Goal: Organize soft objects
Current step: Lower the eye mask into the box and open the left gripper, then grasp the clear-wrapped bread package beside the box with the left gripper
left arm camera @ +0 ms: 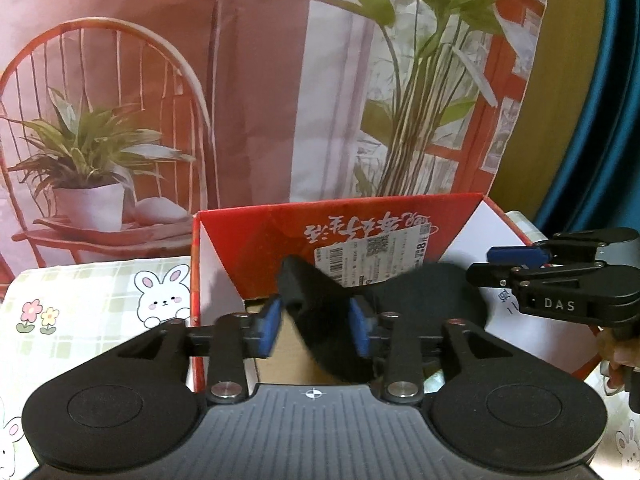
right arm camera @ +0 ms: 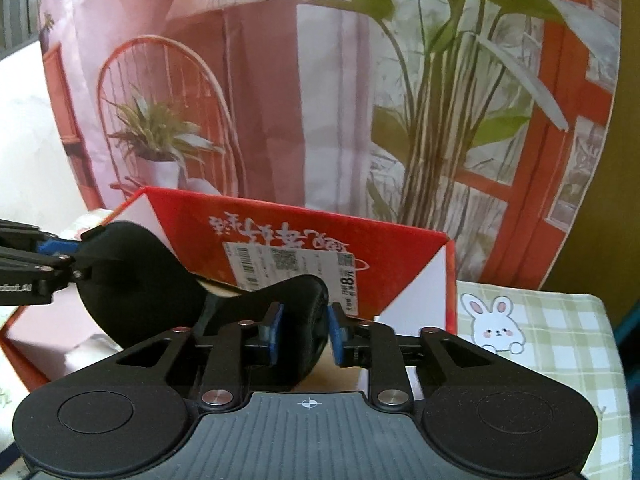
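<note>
While the black mask (left arm camera: 320, 320) is hanging over the open red box (left arm camera: 260, 248), sagging down between its walls toward the brown cardboard floor, both grippers are pointing into the box from the near side. The mask is looking light, padded and floppy: one rounded lobe is bulging out to the side and the narrow middle is folding. Being so limp, it is likely drooping from wherever it is pinched. Its matte, slightly fuzzy fabric is probably giving the pads plenty of friction, and nothing about it is looking fragile. The best hold is probably a pinch on the thick edge of each lobe, one per gripper, keeping it spread.

The left gripper (left arm camera: 316, 320) is standing with its jaws well apart. The mask is passing between them against the right-hand blue pad, with a clear gap at the other pad, so it is not being squeezed. The right gripper (right arm camera: 304, 332) is sitting with narrow jaws on either side of the other lobe; whether its pads are actually pressing on it I cannot tell.

Underneath, a checked tablecloth (left arm camera: 80, 320) printed with rabbits is covering the table. Behind the box, a printed backdrop (left arm camera: 260, 100) showing a chair and potted plants is closing off the room.
</note>
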{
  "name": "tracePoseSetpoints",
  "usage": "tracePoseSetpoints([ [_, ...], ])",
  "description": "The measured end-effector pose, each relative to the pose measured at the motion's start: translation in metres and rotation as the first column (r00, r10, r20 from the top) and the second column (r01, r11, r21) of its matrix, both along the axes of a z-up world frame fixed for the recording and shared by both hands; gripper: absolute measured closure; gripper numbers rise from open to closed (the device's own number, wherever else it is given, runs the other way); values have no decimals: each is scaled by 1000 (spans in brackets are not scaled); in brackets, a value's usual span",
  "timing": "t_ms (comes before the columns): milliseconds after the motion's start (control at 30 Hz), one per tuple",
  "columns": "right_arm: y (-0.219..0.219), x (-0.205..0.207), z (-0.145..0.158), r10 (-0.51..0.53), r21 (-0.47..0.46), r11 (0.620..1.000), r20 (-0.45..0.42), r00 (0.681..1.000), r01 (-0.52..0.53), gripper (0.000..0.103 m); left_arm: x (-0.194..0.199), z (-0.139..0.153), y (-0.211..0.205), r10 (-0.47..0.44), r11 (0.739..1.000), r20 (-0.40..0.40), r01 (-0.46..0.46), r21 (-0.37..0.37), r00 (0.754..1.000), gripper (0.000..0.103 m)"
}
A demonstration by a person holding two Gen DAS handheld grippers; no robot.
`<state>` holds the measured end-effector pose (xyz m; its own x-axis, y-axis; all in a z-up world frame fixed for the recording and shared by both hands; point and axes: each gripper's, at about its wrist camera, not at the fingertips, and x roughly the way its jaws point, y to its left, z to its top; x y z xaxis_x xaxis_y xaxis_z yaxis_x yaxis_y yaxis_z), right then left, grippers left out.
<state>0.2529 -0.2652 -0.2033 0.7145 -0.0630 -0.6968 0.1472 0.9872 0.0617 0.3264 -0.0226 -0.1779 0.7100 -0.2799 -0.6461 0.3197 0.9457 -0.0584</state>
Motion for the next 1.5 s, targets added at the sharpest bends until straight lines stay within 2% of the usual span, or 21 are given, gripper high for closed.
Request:
tracePoseSetpoints([
  [67, 0, 0, 1, 4, -9, 1000, 1, 1000, -4, 69, -1, 1, 0, 5, 1000, 9, -5, 14, 1000, 41],
  [100, 0, -1, 1, 2, -15, 1000, 2, 1000, -2, 62, -2, 1, 0, 6, 1000, 13, -7, 19, 1000, 41],
  [133, 1, -2, 2, 0, -20, 1000, 5, 1000, 0, 60, -3, 2, 1, 6, 1000, 13, -7, 21, 1000, 41],
  [333, 7, -13, 5, 7, -42, 999, 7, 1000, -7, 53, -15, 11, 1, 10, 999, 20, -11, 43, 1000, 33],
  [433, 9, -22, 10, 4, -46, 999, 20, 1000, -3, 44, -25, 19, 2, 17, 999, 39, -19, 42, 999, 22],
  [500, 11, -30, 14, -1, -53, 999, 34, 999, 3, 30, -33, 24, 2, 21, 999, 54, -23, 44, 998, 5],
  [533, 12, -35, 17, -3, -52, 999, 48, 999, 5, 24, -37, 27, 1, 26, 998, 63, -29, 49, 998, 3],
  [567, 13, -39, 19, -9, -53, 999, 64, 998, 12, 11, -42, 31, 1, 33, 998, 77, -37, 57, 997, 1],
  [600, 14, -44, 22, -19, -59, 998, 81, 997, 24, 3, -46, 34, 0, 38, 997, 85, -43, 65, 996, 0],
  [633, 14, -48, 25, -26, -65, 997, 95, 995, 32, 1, -50, 36, 0, 42, 996, 90, -49, 74, 995, 0],
  [900, 17, -78, 40, -81, -59, 994, 133, 988, 89, 0, -83, 50, 1, 61, 994, 123, -72, 85, 991, 0],
  [1133, 32, -105, 46, -93, -55, 993, 163, 982, 103, 0, -114, 51, 5, 75, 990, 139, -90, 109, 987, 0],
  [1333, 49, -128, 48, -90, -75, 992, 177, 980, 105, 0, -137, 50, 13, 81, 992, 131, -92, 85, 988, 0],
  [1500, 57, -148, 46, -94, -68, 992, 183, 979, 108, 0, -153, 47, 15, 70, 991, 138, -85, 101, 988, 0],
])
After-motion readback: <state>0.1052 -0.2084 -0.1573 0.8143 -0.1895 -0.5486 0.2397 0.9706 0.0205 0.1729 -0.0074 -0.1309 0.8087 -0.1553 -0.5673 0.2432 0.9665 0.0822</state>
